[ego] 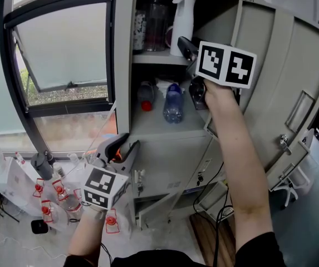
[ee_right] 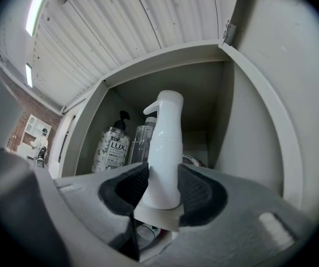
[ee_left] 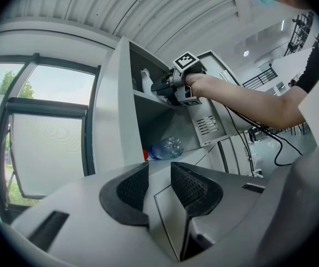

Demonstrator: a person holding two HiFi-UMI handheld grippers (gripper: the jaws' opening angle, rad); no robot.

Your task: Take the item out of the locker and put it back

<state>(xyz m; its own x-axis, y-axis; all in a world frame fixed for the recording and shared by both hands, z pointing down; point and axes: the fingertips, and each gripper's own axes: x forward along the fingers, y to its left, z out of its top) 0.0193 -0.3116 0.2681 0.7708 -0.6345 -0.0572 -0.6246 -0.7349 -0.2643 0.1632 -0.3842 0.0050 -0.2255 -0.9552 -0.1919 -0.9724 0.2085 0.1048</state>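
Observation:
A white spray bottle (ego: 184,16) stands upright at the front of the open locker's upper shelf (ego: 155,58). My right gripper (ego: 185,45) reaches in level at that shelf. In the right gripper view its two black pads (ee_right: 130,186) press on either side of the bottle (ee_right: 165,149) low on its body, so the right gripper (ee_right: 163,189) is shut on it. My left gripper (ego: 120,144) hangs lower, in front of the locker's left edge. Its jaws stand apart with nothing between them in the left gripper view (ee_left: 159,185), which shows the spray bottle (ee_left: 145,80) far off.
Behind the spray bottle stand a patterned pump bottle (ee_right: 110,149) and a clear bottle (ee_right: 140,143). On the shelf below lie a blue water bottle (ego: 173,102) and a red-capped bottle (ego: 146,97). The locker door (ego: 293,82) hangs open at right. Several small bottles (ego: 53,199) stand on the floor.

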